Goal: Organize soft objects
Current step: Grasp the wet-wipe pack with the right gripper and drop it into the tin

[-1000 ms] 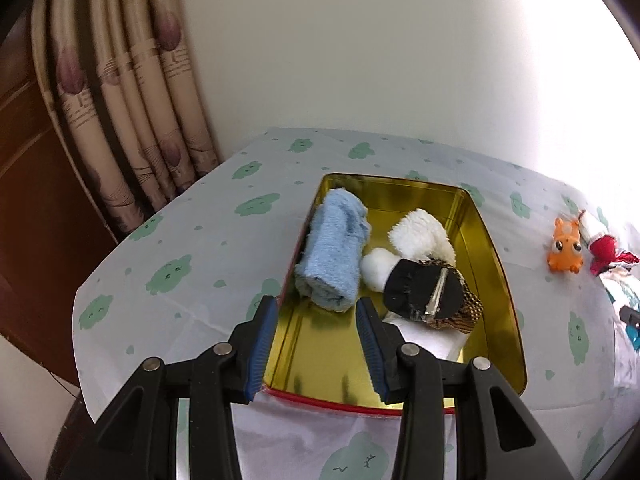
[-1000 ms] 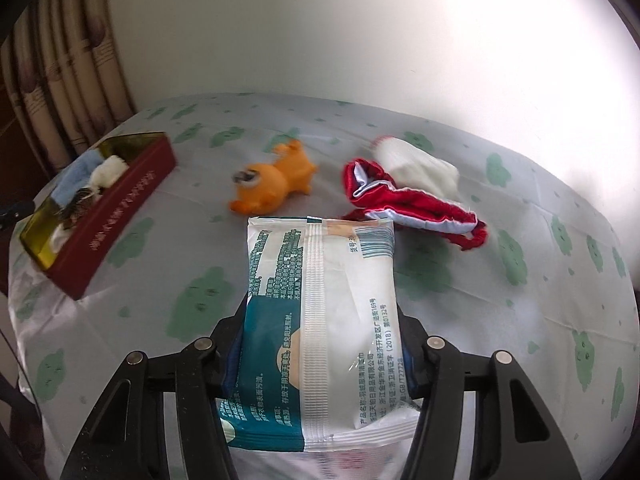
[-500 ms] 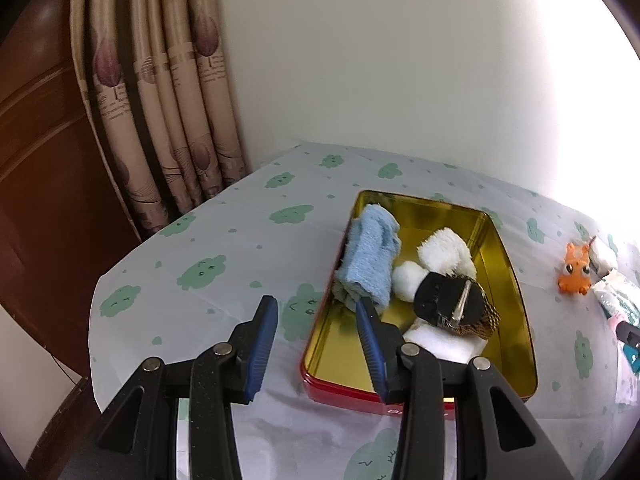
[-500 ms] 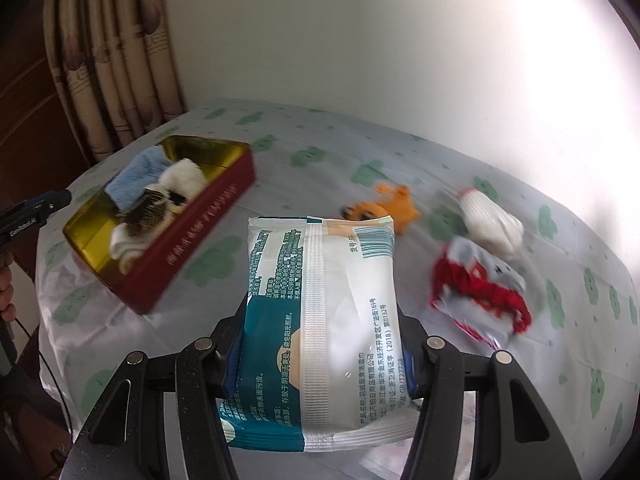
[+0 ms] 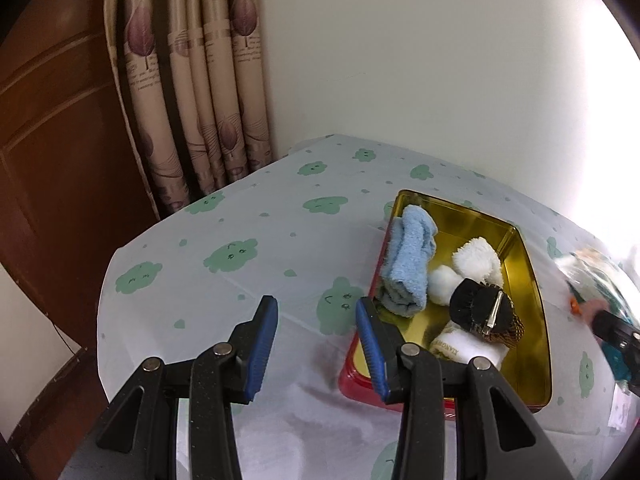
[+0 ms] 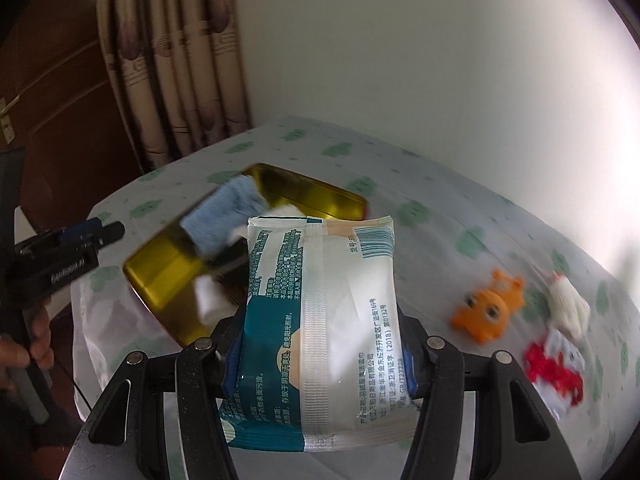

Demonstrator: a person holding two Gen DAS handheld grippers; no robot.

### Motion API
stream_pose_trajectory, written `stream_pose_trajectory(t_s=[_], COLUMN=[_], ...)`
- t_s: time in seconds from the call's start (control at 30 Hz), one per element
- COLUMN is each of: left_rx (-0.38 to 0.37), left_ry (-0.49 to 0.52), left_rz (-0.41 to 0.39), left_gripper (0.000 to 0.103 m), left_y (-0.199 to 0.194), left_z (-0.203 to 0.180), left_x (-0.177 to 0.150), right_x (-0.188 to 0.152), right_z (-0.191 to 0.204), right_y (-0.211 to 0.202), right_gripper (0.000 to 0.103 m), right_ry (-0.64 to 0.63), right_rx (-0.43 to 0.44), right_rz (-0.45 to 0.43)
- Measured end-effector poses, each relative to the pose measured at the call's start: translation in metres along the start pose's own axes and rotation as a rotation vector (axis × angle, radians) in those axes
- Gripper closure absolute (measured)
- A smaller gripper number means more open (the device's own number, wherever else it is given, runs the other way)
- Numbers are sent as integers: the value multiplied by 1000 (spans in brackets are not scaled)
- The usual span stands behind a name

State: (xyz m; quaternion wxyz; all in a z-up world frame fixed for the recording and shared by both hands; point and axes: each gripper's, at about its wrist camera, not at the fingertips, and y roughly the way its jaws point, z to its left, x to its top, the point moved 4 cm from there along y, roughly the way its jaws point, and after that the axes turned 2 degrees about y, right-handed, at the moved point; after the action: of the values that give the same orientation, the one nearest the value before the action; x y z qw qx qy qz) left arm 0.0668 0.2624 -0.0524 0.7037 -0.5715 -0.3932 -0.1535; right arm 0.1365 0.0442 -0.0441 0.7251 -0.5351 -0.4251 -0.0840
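Observation:
My right gripper [image 6: 320,364] is shut on a white and teal wet-wipe pack [image 6: 320,320], held in the air just right of the tin. The red tin with a gold inside [image 5: 524,280] [image 6: 160,272] holds a blue rolled towel [image 5: 408,260] [image 6: 224,216], a white plush [image 5: 478,258], a black and gold pouch [image 5: 482,308] and a white folded cloth [image 5: 464,350]. My left gripper [image 5: 316,336] is open and empty, hovering over the tin's near left corner. The pack and right gripper show blurred at the right edge of the left wrist view [image 5: 600,280].
An orange plush toy [image 6: 488,308], a white plush [image 6: 568,308] and a red and white cloth [image 6: 556,368] lie on the green-patterned tablecloth [image 5: 240,248] right of the tin. Curtains [image 5: 200,80] and a wooden door [image 5: 48,140] stand left. A wall is behind.
My right gripper has carried the wipe pack left towards the tin, which is now right in front of it. My left gripper has drawn back and to the left, away from the tin.

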Motion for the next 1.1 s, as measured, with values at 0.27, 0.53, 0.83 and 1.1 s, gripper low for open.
stream_pose_trajectory(t_s=[0.27,0.53,0.83,1.1], left_rx=[5,1,0,0], left_ry=[-20,-39,-51,-54], left_rz=[7,3,6,8], left_gripper=[62,62,62,62], left_y=[-3,-8,-9,-9], left_z=[10,16,19,18], left_x=[-3,-3,-4,-5], right_x=[32,46,49,45], right_z=[39,56,63,62], right_y=[40,74,98,111], right_gripper=[48,48,48,46], right_ry=[-62,-112,-148,-144], right_rx=[39,12,-22,-29], right_rz=[21,52,80,103])
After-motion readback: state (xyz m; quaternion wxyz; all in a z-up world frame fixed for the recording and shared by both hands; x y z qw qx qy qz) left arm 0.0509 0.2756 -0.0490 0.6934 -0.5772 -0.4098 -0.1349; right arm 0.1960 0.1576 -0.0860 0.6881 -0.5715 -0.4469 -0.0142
